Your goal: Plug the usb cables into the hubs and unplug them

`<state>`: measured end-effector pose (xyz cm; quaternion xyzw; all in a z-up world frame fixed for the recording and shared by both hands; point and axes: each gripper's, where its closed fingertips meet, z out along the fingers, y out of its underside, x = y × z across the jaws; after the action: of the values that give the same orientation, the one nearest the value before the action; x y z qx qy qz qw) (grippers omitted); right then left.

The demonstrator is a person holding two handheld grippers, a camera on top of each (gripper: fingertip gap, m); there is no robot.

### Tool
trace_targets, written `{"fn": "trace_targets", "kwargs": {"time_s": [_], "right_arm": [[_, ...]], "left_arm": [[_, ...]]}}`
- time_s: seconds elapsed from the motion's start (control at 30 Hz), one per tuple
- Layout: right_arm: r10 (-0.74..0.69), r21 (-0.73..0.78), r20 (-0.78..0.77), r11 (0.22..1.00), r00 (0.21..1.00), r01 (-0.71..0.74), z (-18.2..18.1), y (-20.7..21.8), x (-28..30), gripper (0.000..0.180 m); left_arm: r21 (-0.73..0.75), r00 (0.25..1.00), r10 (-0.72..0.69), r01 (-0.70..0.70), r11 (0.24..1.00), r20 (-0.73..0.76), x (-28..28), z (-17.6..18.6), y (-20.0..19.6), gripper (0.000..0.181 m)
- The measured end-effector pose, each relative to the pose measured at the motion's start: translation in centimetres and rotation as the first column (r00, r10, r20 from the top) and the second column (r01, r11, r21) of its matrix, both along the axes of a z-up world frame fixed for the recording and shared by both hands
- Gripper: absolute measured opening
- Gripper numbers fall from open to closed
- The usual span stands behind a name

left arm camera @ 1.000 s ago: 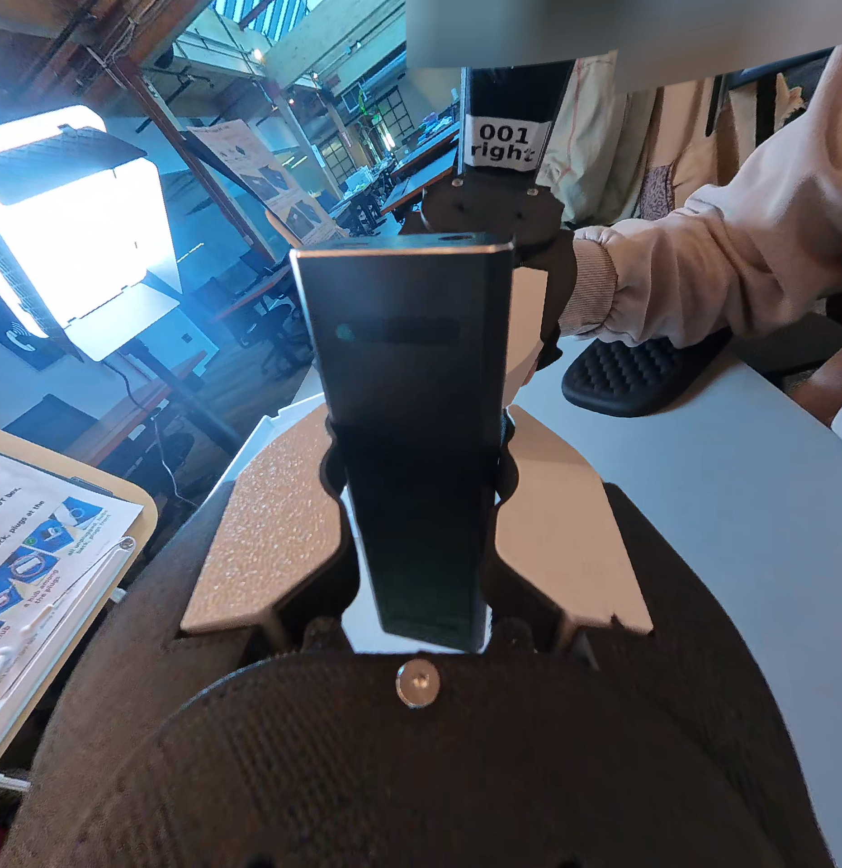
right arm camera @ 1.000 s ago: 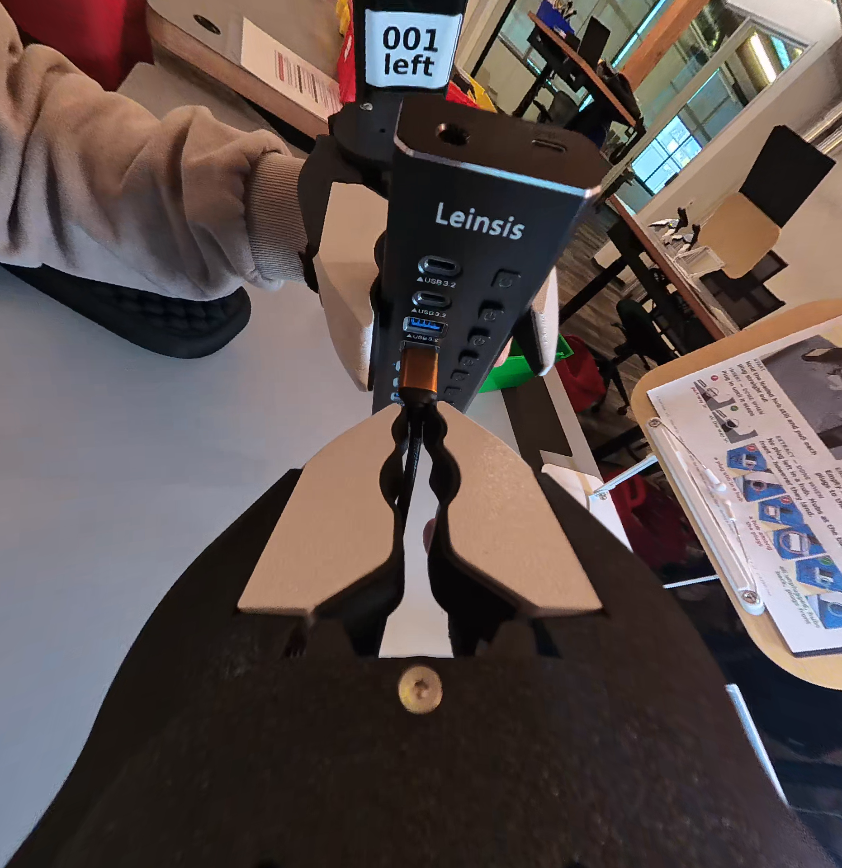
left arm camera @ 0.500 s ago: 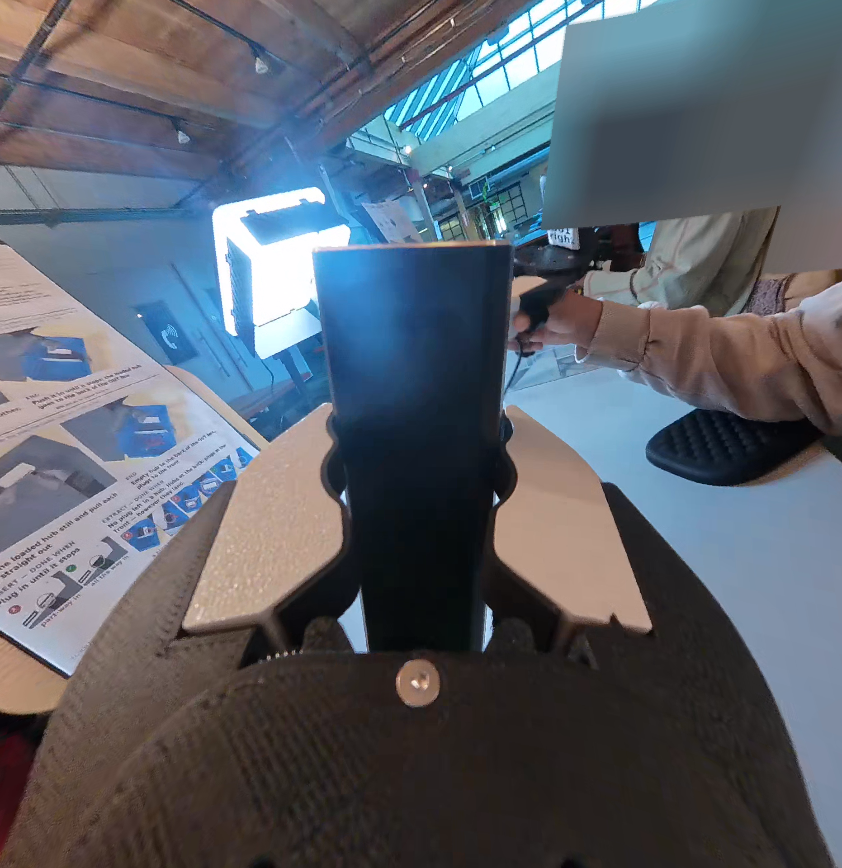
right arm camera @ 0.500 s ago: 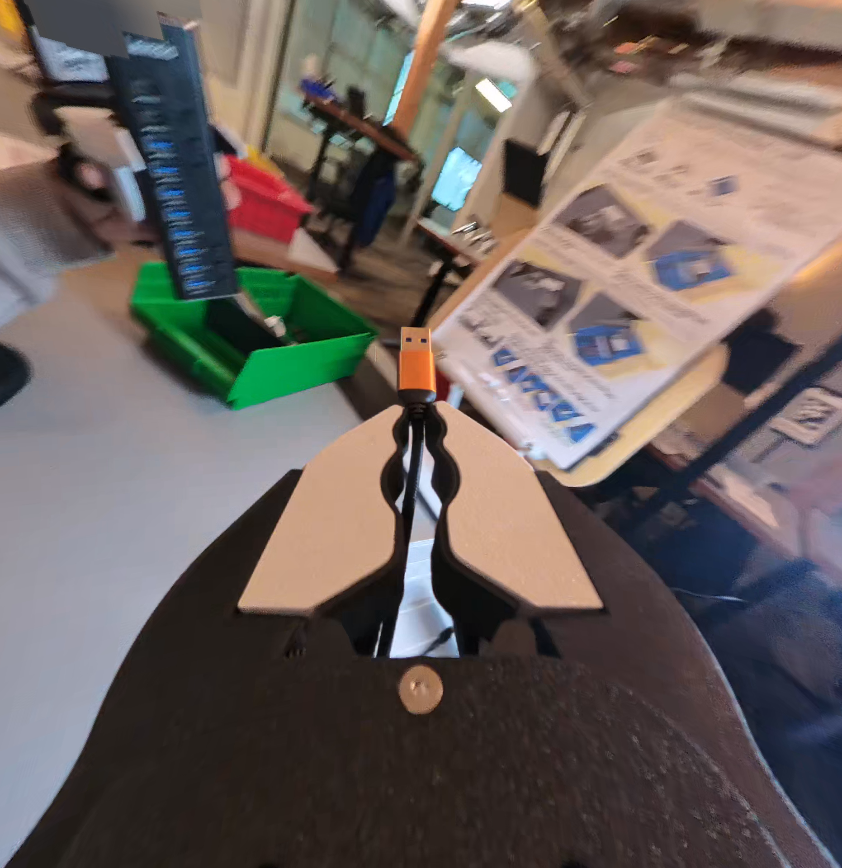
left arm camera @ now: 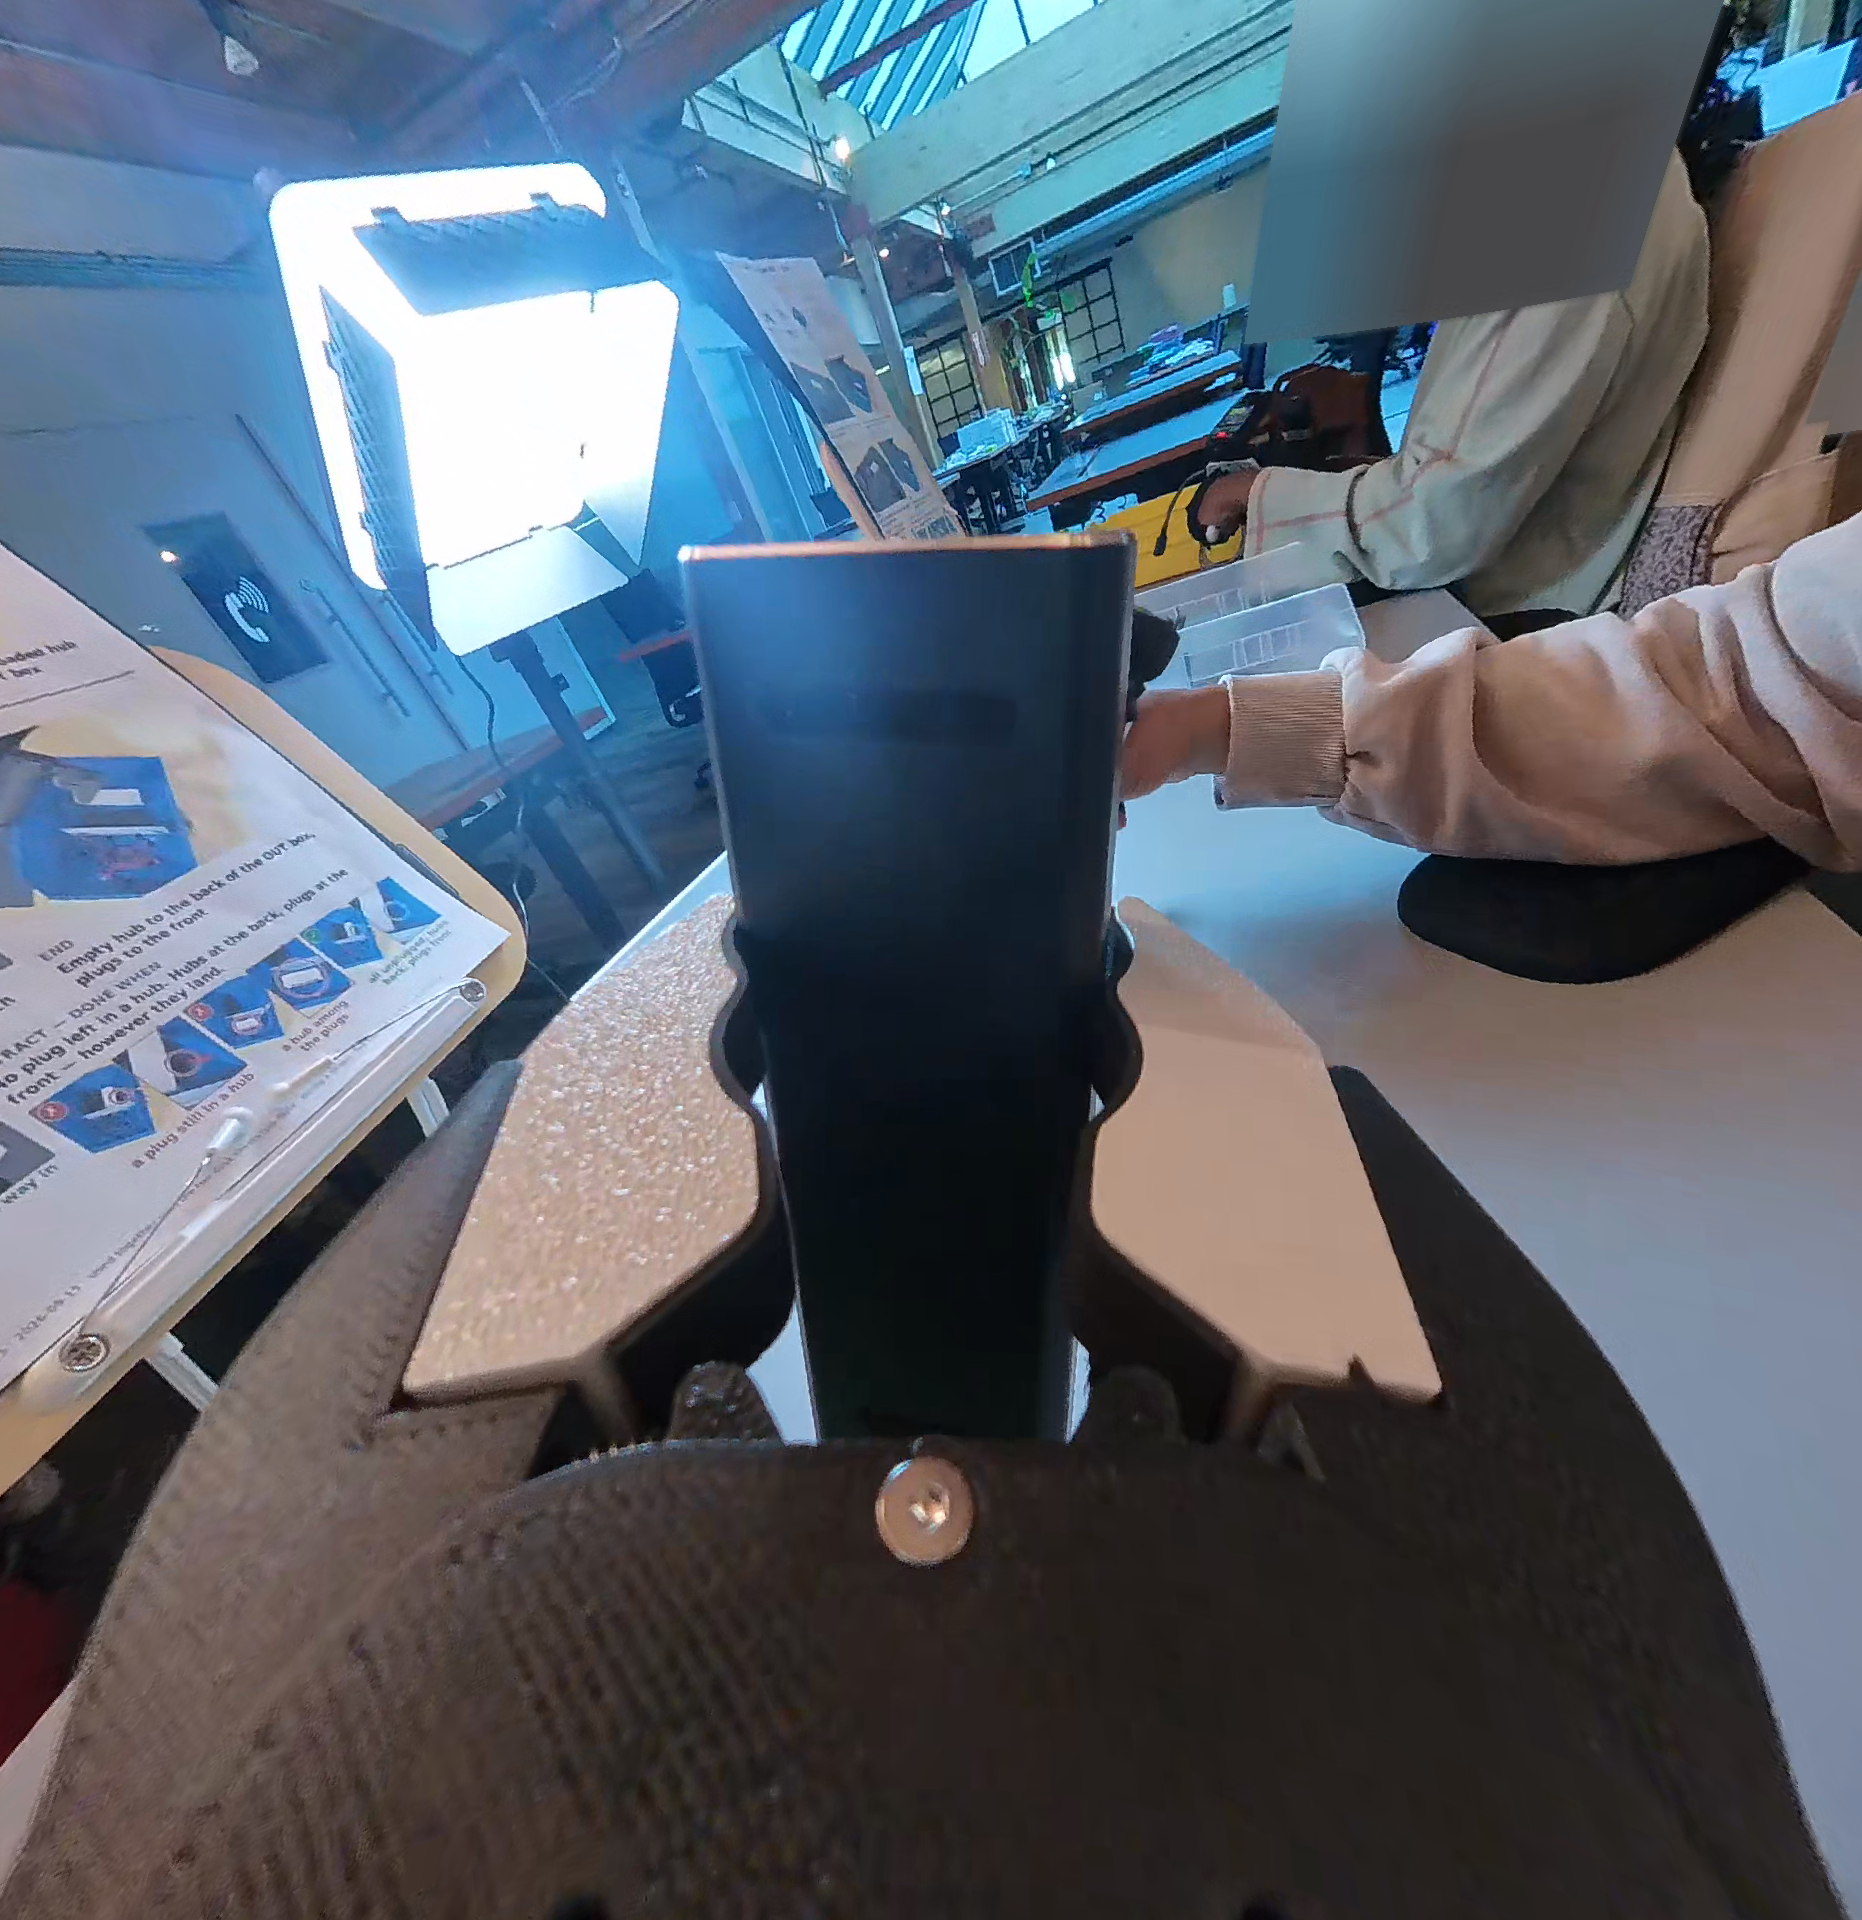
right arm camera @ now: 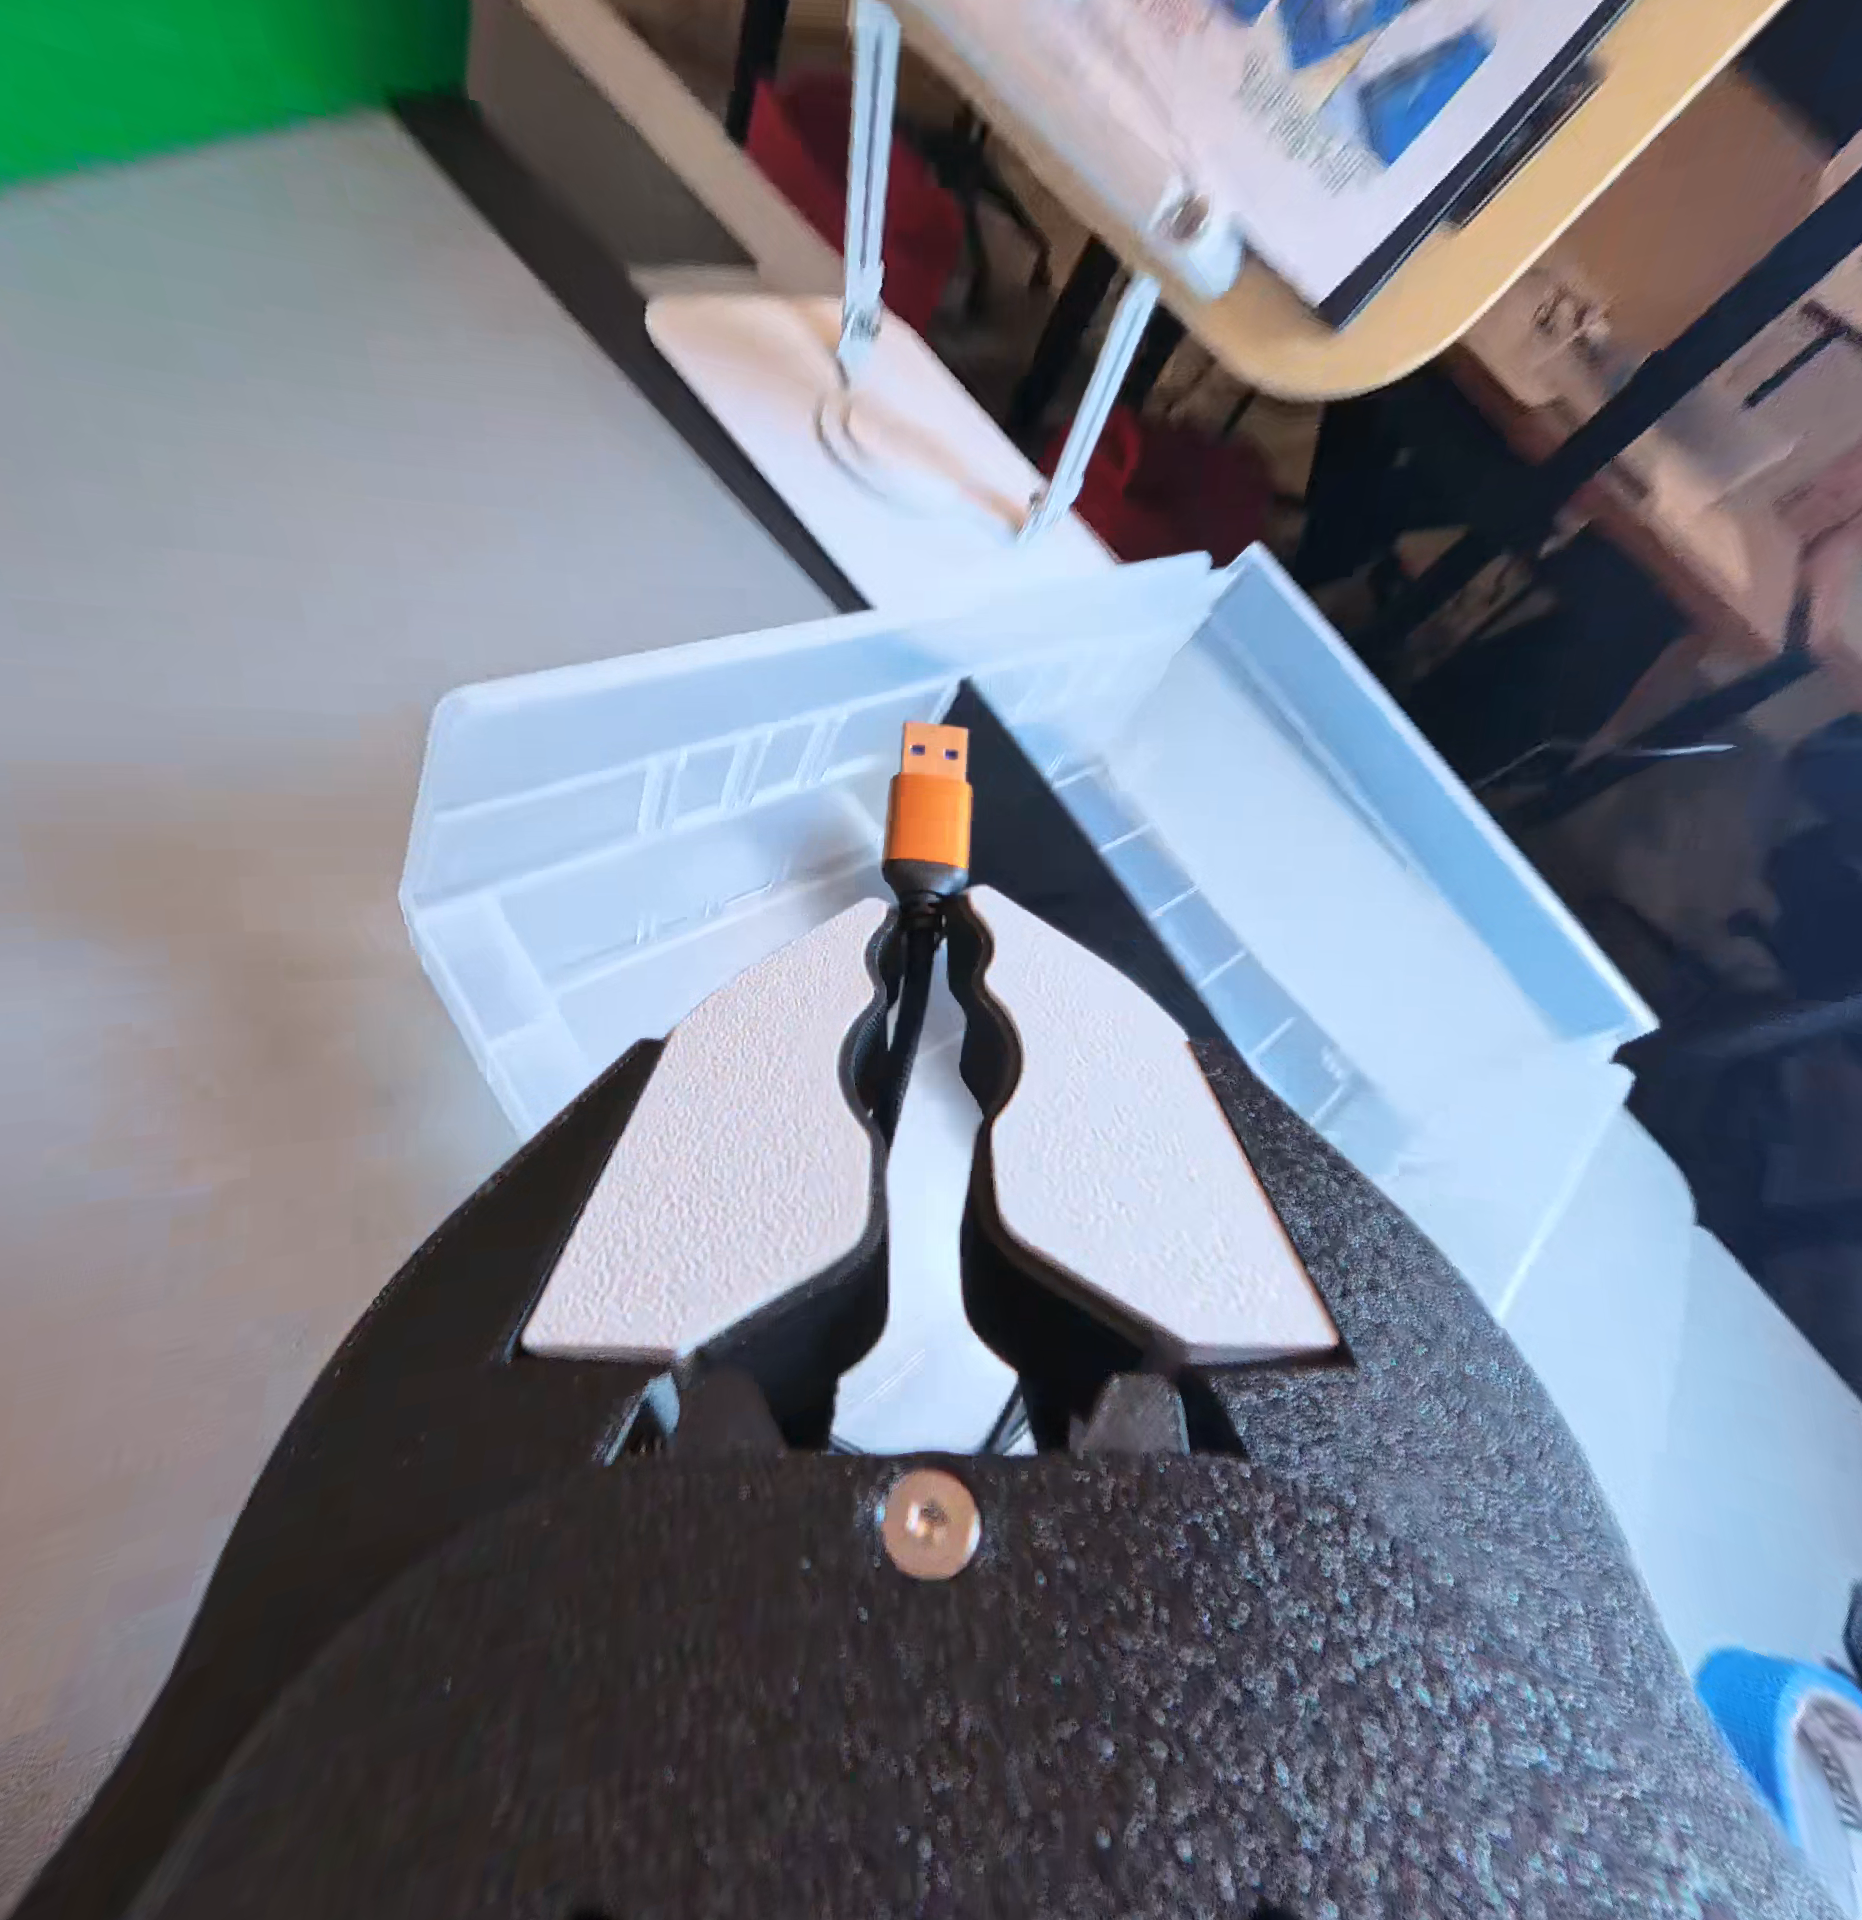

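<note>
Since a second ago unplugged — orange usb plug (right arm camera: 929, 798) pinched in right gripper (right arm camera: 922, 920) over clear box (right arm camera: 636, 821), apart from hub (left arm camera: 911, 831) clamped upright in left gripper (left arm camera: 922, 925).

A bright studio light (left arm camera: 491, 416) glares beyond the grey desk (left arm camera: 1529, 1195). An instruction sheet on a wooden board (left arm camera: 179, 987) leans at the left. A black wrist rest (left arm camera: 1592, 914) lies under a sleeve (left arm camera: 1529, 748). A clear plastic box (right arm camera: 698, 831) sits open at the desk's edge.
</note>
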<state>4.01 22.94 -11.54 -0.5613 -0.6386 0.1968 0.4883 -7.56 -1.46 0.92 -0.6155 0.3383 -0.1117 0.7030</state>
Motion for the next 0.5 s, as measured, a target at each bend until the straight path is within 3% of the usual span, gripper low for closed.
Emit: {"fn": "trace_targets", "kwargs": {"time_s": [0.03,0.13,0.23,0.4,0.5], "right_arm": [[0.004,-0.004,0.038,1.0,0.999,-0.004,-0.9,-0.3,-0.3,0.012],[0.027,-0.061,0.155,0.998,0.988,-0.018,-3.5,-1.6,-0.9,0.031],[0.06,-0.062,0.159,0.997,0.986,-0.05,-3.6,-2.8,-1.7,0.044],[0.197,-0.131,-0.119,0.968,0.973,-0.212,3.8,-7.1,-2.4,0.049],[0.293,-0.111,-0.193,0.942,0.937,-0.317,6.7,-10.7,-2.5,0.051]], "left_arm": [[-0.004,1.0,0.0,0.0,1.0,0.002,0.0,-0.1,0.1,0.063],[-0.025,1.0,0.0,0.0,1.0,0.009,0.3,-0.8,0.6,0.063],[-0.053,1.0,0.001,-0.001,0.999,0.002,1.0,-1.7,1.2,0.063],[-0.087,0.999,-0.043,0.045,0.995,0.034,2.9,-2.4,1.7,0.063],[-0.079,0.994,-0.06,0.067,0.995,0.09,4.2,-1.9,2.0,0.062]]}}
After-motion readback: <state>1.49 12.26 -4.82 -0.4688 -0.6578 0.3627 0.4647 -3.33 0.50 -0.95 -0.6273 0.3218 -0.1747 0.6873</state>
